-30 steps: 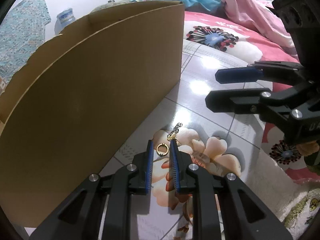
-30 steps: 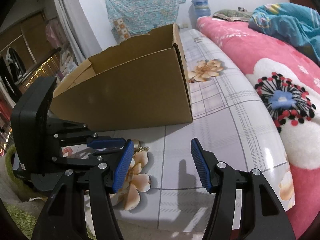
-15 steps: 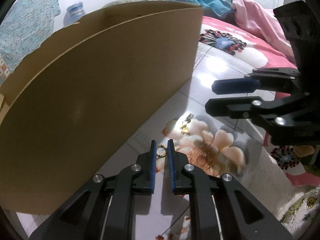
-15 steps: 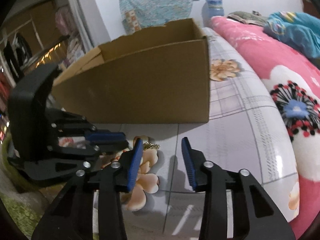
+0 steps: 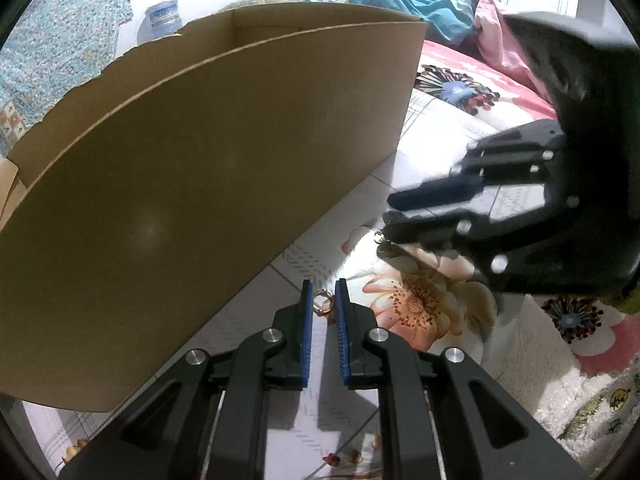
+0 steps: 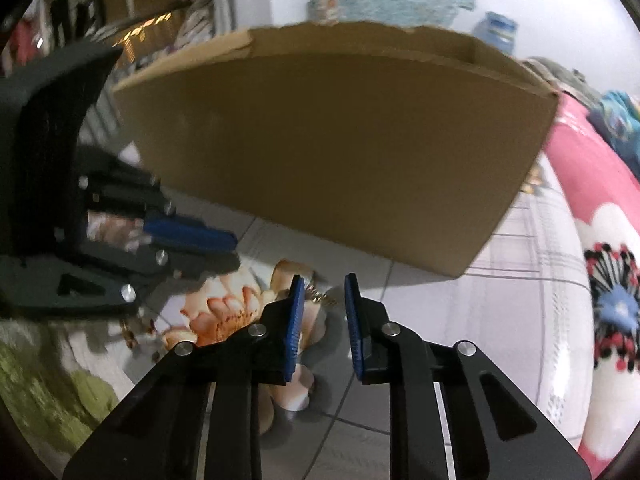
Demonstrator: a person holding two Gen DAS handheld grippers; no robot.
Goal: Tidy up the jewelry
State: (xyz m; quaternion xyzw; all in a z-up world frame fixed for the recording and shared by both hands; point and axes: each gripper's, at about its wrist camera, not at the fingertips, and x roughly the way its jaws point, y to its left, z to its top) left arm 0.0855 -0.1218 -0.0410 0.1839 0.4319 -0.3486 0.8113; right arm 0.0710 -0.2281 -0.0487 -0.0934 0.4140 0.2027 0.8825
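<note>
A small gold ring [image 5: 322, 303] sits between the blue pads of my left gripper [image 5: 322, 300], which is shut on it at the fingertips, beside the wall of a cardboard box [image 5: 208, 168]. A gold chain piece [image 6: 320, 295] lies on the flowered tile floor [image 6: 420, 320] and also shows in the left wrist view [image 5: 384, 246]. My right gripper [image 6: 324, 292] is partly open with its fingers on either side of the chain, low over the floor. It shows blurred in the left wrist view [image 5: 404, 216].
The open cardboard box [image 6: 340, 152] stands just behind both grippers. A pink flowered blanket [image 6: 608, 280] lies at the right. A white rug edge [image 5: 560, 380] is at the lower right. My left gripper shows in the right wrist view [image 6: 216, 248].
My left gripper has closed on the ring and carried it toward the box. My right gripper has narrowed and swung left and down over the chain.
</note>
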